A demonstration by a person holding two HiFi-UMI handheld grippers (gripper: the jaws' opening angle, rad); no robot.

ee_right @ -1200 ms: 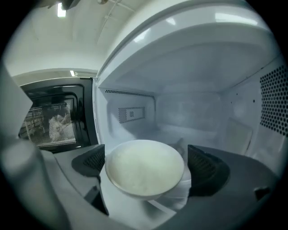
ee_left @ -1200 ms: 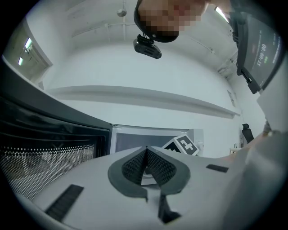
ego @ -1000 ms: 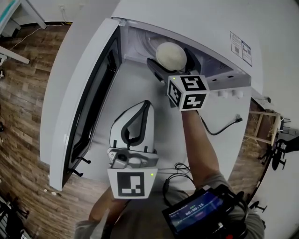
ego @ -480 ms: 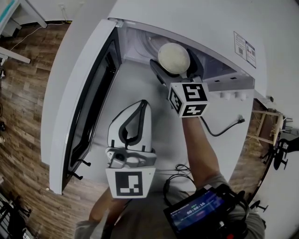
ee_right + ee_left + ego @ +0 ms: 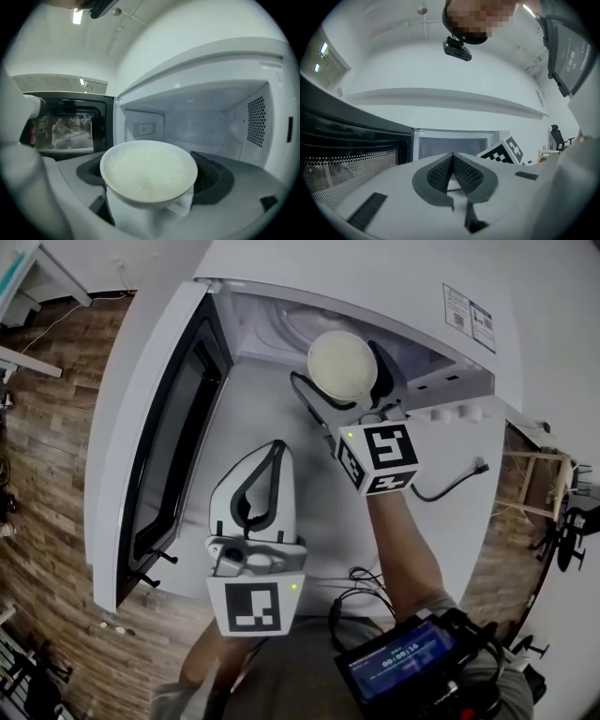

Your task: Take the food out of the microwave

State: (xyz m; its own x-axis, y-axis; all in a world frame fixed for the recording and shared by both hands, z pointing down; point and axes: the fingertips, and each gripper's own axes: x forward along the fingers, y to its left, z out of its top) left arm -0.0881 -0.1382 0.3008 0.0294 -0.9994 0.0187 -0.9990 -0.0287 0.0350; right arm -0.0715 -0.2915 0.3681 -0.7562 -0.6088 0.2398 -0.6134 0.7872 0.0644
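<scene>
A white bowl (image 5: 149,171) filled with pale food is gripped between the jaws of the right gripper (image 5: 345,382). Beyond the bowl, straight ahead of that gripper, the open cavity of the microwave (image 5: 206,117) is seen. The microwave door (image 5: 164,427) is swung out to that gripper's left. The left gripper (image 5: 274,448) is held to the left of the right one and nearer the person. Its jaws are pressed together with nothing between them and are pointed toward the cavity.
</scene>
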